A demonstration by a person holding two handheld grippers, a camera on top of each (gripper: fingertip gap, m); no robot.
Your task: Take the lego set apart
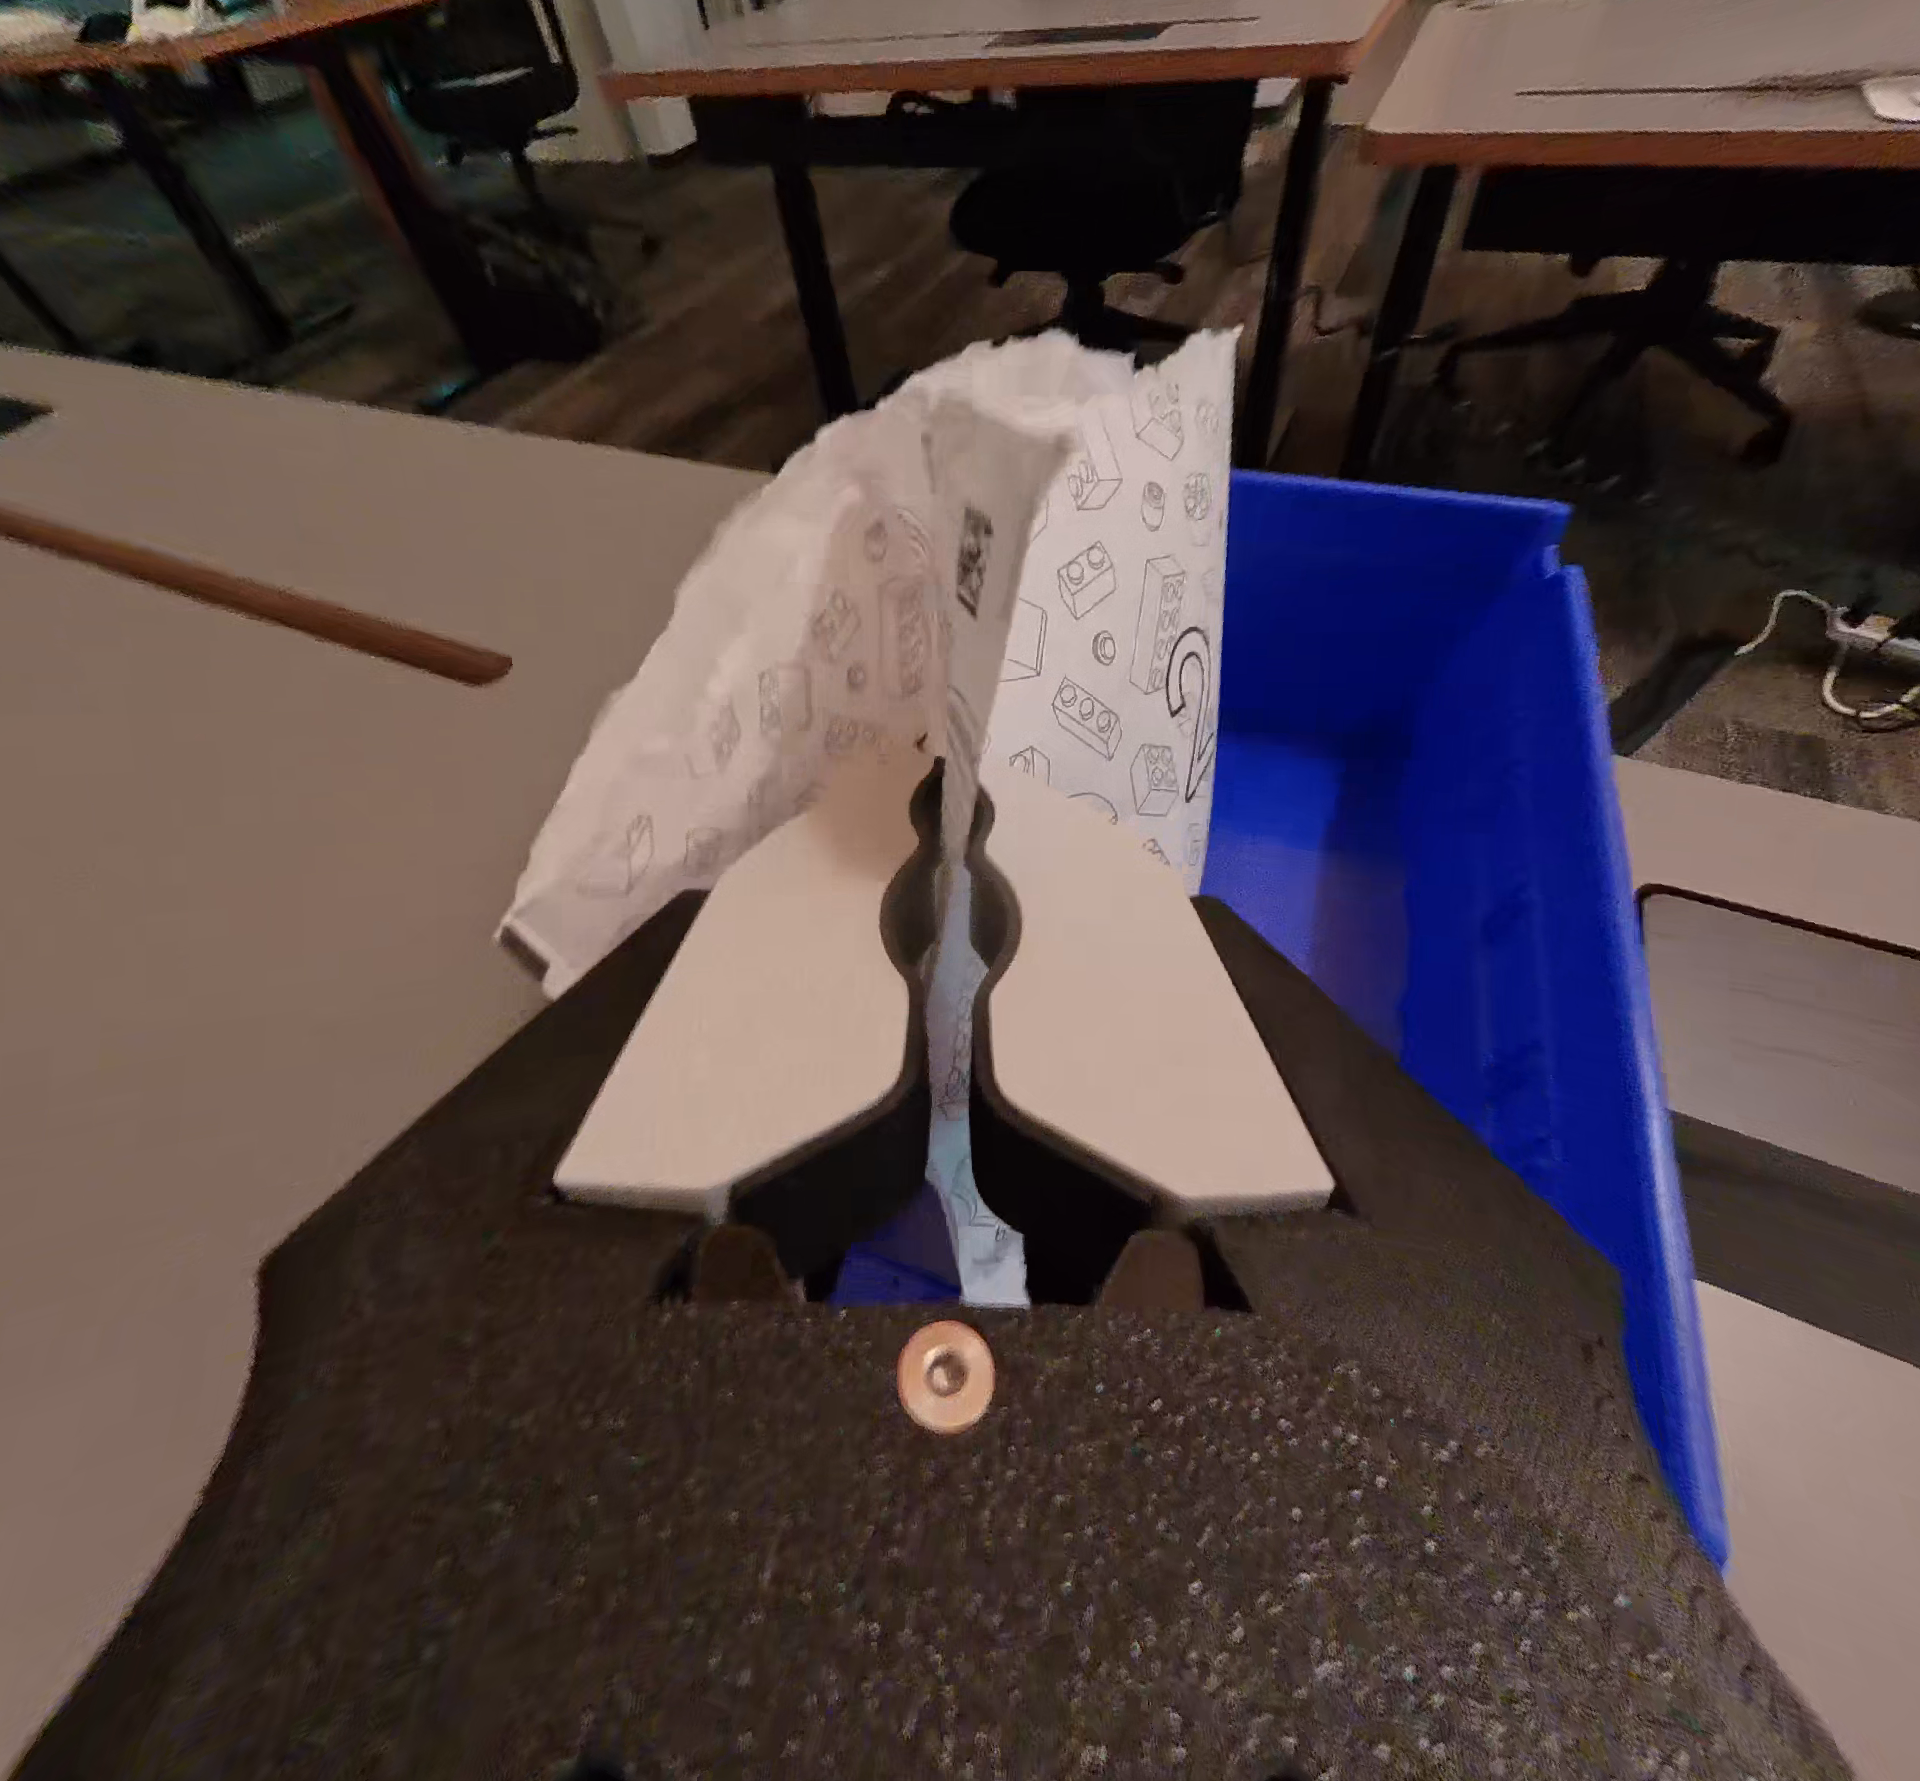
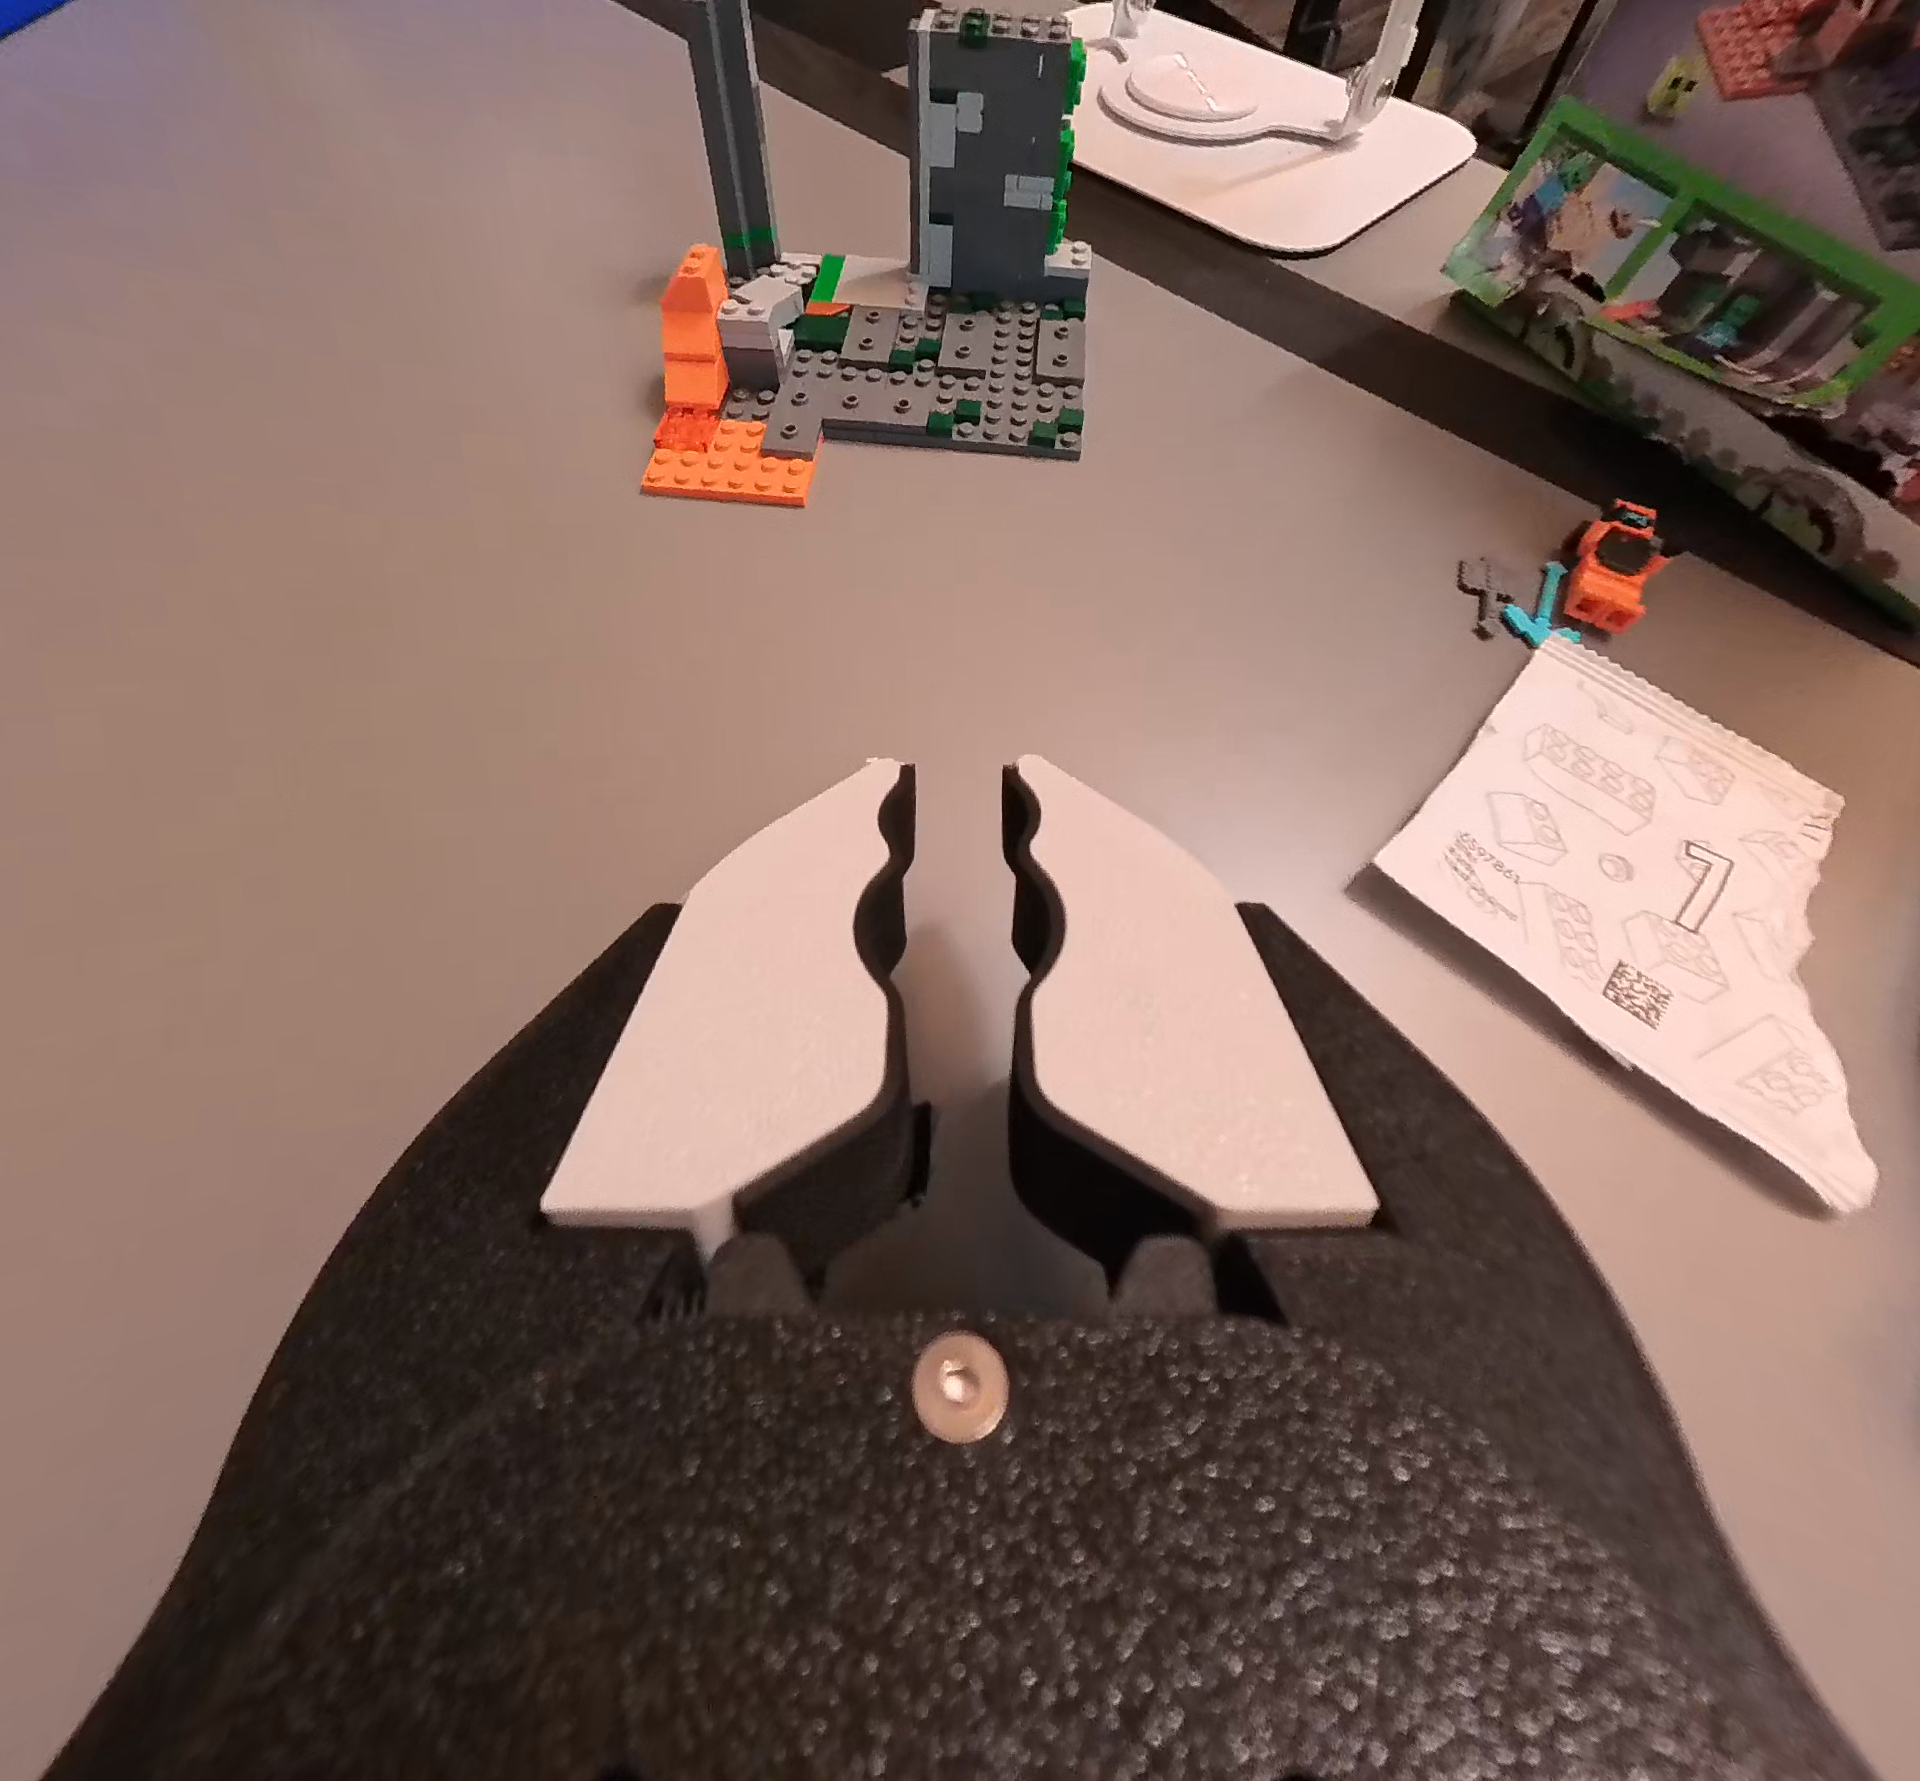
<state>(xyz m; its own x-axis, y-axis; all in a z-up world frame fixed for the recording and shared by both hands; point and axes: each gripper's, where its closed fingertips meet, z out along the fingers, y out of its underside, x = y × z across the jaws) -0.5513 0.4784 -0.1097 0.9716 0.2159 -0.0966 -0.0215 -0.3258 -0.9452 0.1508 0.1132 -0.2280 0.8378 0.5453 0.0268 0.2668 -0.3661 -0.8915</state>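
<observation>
So, left tongs (image 1: pixel 954 801): we have them clamped on a torn white paper bag (image 1: pixel 883 609), which stands up from between the fingers, its open, ragged edge at the top.
Why held so: we judge the bag is being carried to the blue bin (image 1: pixel 1496 796) just to its right, to clear packaging away.
Right tongs (image 2: pixel 958 773): we hold them slightly parted, with nothing between the fingers, above the bare grey table (image 2: pixel 312 588).
Lego set (image 2: pixel 883 277): it stands upright on the table straight ahead of the right tongs and well apart from them; two grey towers rise from a grey base plate, with orange bricks on its left side.
Why aimed so: the tips point at the set, so we read the right tongs as lined up to reach for it.
Off to the right: a second paper bag (image 2: pixel 1621 910) lies flat, with a few loose pieces (image 2: pixel 1600 578) beyond it and the set's box (image 2: pixel 1683 297) farther back.
Progress: the set looks largely assembled still.
</observation>
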